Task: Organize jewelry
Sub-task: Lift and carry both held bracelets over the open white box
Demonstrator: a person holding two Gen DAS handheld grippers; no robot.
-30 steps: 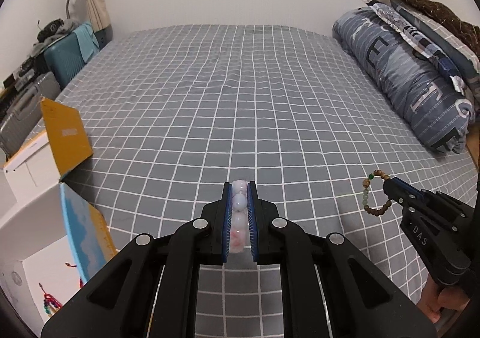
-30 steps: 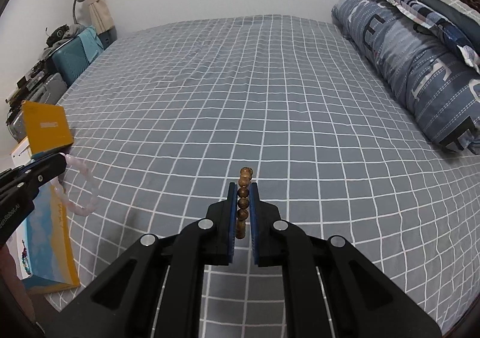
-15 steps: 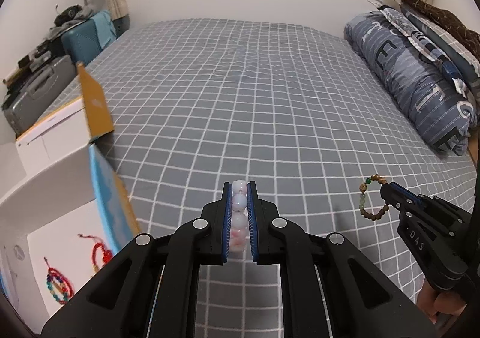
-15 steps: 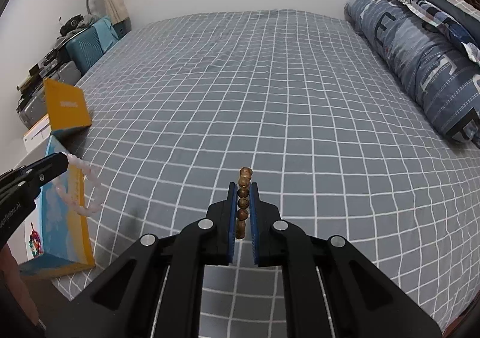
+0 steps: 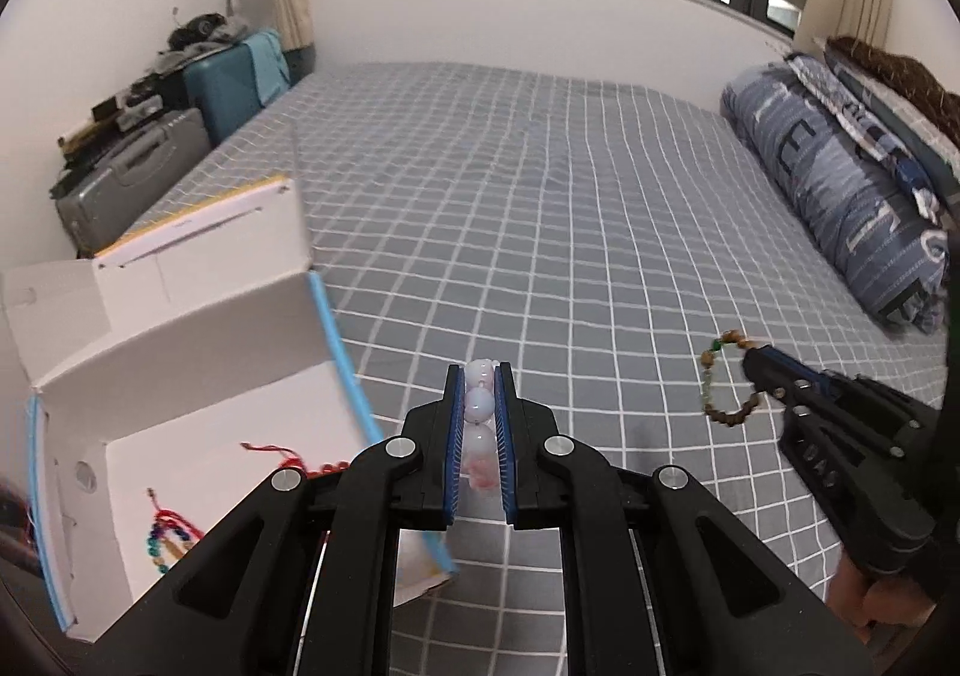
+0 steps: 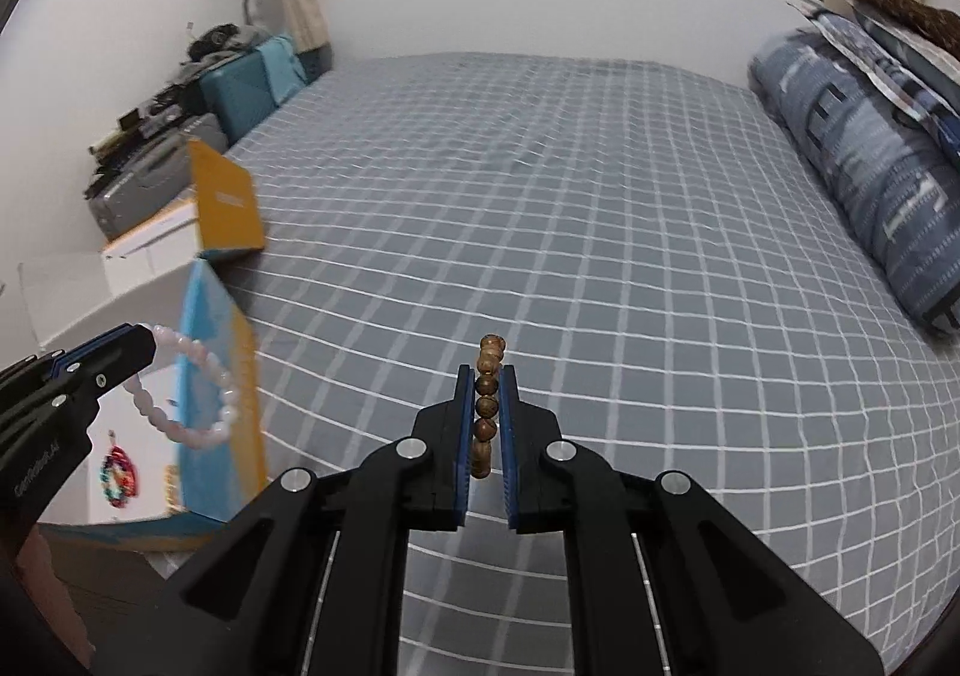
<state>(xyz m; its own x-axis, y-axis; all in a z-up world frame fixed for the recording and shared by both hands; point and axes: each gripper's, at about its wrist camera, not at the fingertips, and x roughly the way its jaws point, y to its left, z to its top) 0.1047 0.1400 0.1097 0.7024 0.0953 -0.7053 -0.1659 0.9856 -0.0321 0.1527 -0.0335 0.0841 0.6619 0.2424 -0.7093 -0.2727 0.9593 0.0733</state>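
A: Left wrist view: the left gripper [image 5: 479, 424] is seen closed on a pale pink bead bracelet [image 5: 480, 418], beads pinched between the pads, loop hanging beside the open box [image 5: 180, 352]. Confirmed in the right wrist view, bracelet [image 6: 186, 388] just in front of the box's blue wall.

B: And the right gripper [image 6: 485, 412]?

A: Closed down on a brown wooden bead bracelet [image 6: 487, 394], strand gripped edge-on. It is held well right of the box, over the checked bedspread [image 5: 570, 232].

B: Step?

A: Judged as transport to the box. Neither bracelet has been dropped yet. Two string bracelets, a red one [image 5: 282, 457] and a multicoloured one [image 5: 168, 538], are seen lying on the box floor.

B: Next?

A: The left claw would need to be carried over the near wall, above the box floor, then opened. The rim could be snagged by the loop if kept low. The right one is expected to be brought over afterwards.
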